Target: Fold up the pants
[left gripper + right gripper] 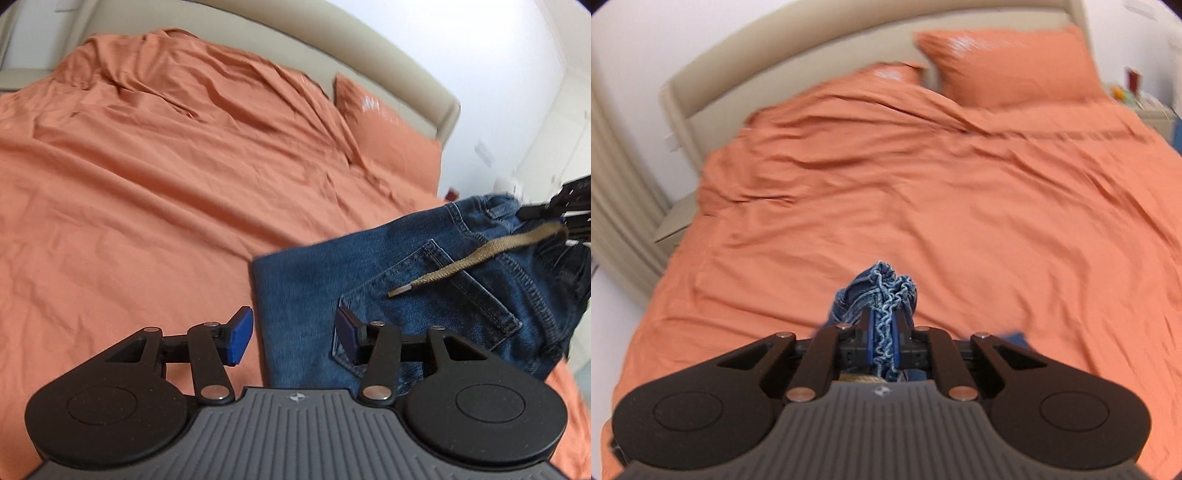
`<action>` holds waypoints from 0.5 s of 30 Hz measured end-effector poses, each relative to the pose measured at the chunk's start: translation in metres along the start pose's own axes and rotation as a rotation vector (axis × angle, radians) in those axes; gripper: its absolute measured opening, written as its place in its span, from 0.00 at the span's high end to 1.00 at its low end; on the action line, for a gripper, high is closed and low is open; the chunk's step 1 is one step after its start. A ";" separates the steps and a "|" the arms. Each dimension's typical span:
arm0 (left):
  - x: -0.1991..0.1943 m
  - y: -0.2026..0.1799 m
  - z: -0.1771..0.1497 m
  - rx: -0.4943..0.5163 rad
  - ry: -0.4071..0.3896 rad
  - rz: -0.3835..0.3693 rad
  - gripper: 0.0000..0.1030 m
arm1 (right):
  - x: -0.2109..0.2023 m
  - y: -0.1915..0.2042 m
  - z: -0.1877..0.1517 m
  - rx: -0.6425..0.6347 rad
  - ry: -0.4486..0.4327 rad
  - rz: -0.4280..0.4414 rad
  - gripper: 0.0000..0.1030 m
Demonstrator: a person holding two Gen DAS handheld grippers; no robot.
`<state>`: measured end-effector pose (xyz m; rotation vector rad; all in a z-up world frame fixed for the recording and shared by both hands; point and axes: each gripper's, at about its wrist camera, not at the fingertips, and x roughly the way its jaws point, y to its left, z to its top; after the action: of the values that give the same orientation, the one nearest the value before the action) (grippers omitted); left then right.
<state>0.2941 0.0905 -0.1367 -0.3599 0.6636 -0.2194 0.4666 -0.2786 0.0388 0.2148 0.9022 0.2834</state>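
Blue denim pants (424, 295) hang folded over the orange bed, back pocket and a tan drawstring (480, 254) showing. My left gripper (295, 336) is open and empty, its blue pads (240, 336) at either side of the pants' lower left edge. My right gripper (882, 332) is shut on a bunched part of the pants (879, 291), frayed hem and waistband sticking out past the fingertips. It also shows in the left wrist view (569, 210), holding the pants up at the far right.
An orange sheet (923, 184) covers the bed. Orange pillows (1008, 62) lie against a beige headboard (775, 48). A nightstand (1152, 110) with small items stands at the right. A curtain (613, 184) hangs at the left.
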 end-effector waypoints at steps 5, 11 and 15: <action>0.022 -0.015 -0.009 0.090 0.063 0.044 0.45 | 0.057 -0.089 -0.040 0.134 0.085 -0.058 0.96; 0.041 -0.016 -0.014 0.132 0.111 0.076 0.45 | 0.115 -0.142 -0.074 0.196 0.134 -0.084 0.96; 0.047 -0.017 -0.016 0.143 0.124 0.074 0.45 | 0.137 -0.145 -0.079 0.151 0.157 -0.103 0.96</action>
<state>0.3185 0.0566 -0.1679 -0.1849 0.7774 -0.2185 0.5062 -0.3647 -0.1542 0.2873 1.0879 0.1374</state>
